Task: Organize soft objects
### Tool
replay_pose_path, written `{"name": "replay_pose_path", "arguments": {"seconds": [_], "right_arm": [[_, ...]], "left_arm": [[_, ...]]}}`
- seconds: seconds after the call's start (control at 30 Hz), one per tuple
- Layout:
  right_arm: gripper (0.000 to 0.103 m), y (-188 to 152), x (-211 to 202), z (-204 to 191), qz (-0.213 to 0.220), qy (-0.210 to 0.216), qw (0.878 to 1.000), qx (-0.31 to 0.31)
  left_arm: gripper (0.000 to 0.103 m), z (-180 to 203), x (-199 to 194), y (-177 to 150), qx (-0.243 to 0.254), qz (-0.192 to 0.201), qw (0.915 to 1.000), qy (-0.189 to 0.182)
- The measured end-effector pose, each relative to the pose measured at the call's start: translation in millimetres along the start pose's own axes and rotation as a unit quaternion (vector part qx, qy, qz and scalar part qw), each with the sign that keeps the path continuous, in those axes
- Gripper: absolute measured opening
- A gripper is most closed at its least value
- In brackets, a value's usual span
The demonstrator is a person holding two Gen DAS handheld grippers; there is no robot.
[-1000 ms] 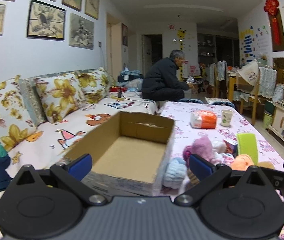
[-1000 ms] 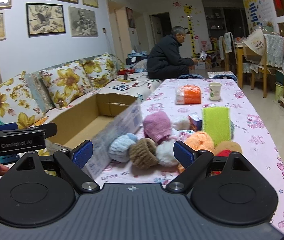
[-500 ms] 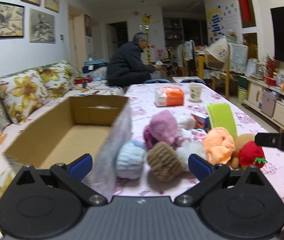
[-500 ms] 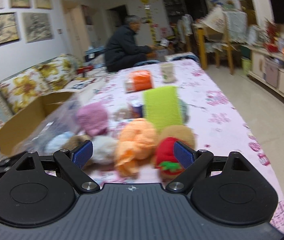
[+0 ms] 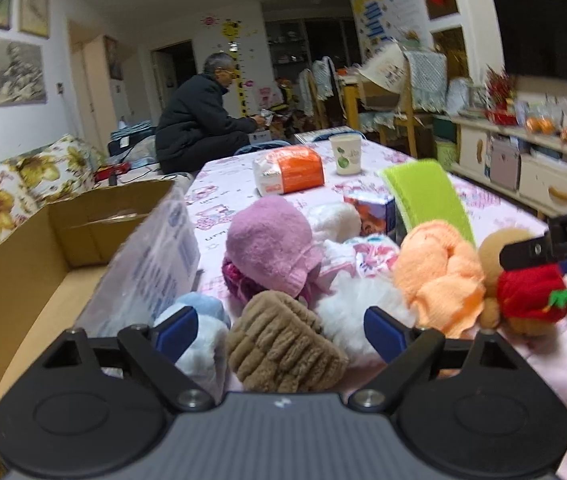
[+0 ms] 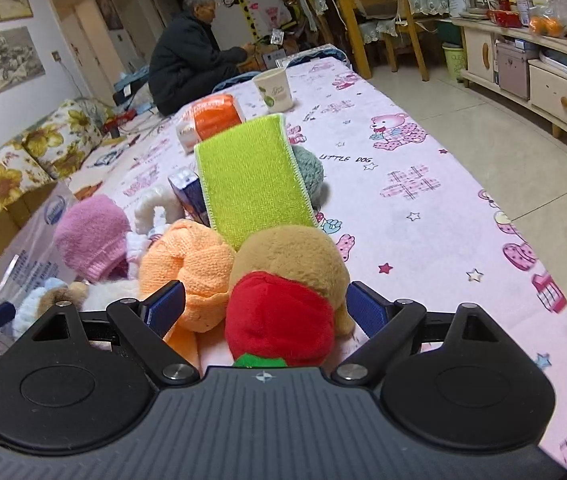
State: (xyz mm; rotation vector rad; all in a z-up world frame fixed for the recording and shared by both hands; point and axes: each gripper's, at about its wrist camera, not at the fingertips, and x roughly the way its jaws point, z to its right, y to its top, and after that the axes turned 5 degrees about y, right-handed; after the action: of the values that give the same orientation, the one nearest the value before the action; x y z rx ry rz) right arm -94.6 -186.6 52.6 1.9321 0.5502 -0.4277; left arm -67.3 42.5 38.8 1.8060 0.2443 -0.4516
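Observation:
A pile of soft things lies on the pink tablecloth. In the left wrist view my left gripper (image 5: 281, 330) is open around a brown ribbed knit piece (image 5: 283, 350), with a light blue one (image 5: 203, 340) at its left finger and a pink hat (image 5: 271, 246) behind. An orange cloth (image 5: 439, 272) and a red-and-tan plush (image 5: 527, 296) lie to the right. In the right wrist view my right gripper (image 6: 265, 308) is open around the red-and-tan plush (image 6: 283, 300); the orange cloth (image 6: 191, 268) touches its left finger. A green cloth (image 6: 251, 184) stands behind.
An open cardboard box (image 5: 35, 264) sits left of the pile, against the sofa. An orange packet (image 5: 289, 170), a paper cup (image 5: 345, 154) and a small carton (image 5: 371, 206) are farther back on the table. A person (image 5: 199, 120) crouches beyond. A cabinet (image 6: 543, 76) lines the right wall.
Both grippers swung right from the box and moved down to the pile. The left one now straddles the brown knit piece, the right one the red-and-tan plush. Both stay open.

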Motion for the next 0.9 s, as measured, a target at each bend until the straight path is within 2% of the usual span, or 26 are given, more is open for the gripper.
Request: {"name": "replay_pose_path", "arguments": {"seconds": [0.2,0.3,0.37,0.47,0.57,0.67,0.9], "right_arm": [[0.103,5,9,-3,-0.014,-0.015,1.000,0.011],[0.103,4,7,-2,-0.024,-0.024,0.999,0.010],[0.097,2,8,0,-0.030,-0.033,0.999,0.009],[0.093,3,6,4,-0.028,-0.032,0.999,0.016],[0.088,3,4,3,-0.023,-0.029,0.999,0.020],[0.086,1,3,-2,-0.017,-0.035,0.999,0.010],[0.085,0,-8,4,-0.001,-0.042,0.998,0.036]], "left_arm": [[0.089,0,19,-5,0.027,-0.033,0.9987,-0.028],[0.076,2,25,-5,0.037,-0.046,0.9975,-0.039],[0.067,2,27,-6,0.038,-0.054,0.9967,-0.046],[0.055,-1,26,-5,0.034,-0.055,0.9963,-0.056],[0.044,-9,25,-3,0.009,-0.056,0.9963,-0.065],[0.037,-18,21,1,-0.014,-0.052,0.9960,-0.071],[0.035,-41,8,10,-0.077,-0.023,0.9923,-0.094]]}}
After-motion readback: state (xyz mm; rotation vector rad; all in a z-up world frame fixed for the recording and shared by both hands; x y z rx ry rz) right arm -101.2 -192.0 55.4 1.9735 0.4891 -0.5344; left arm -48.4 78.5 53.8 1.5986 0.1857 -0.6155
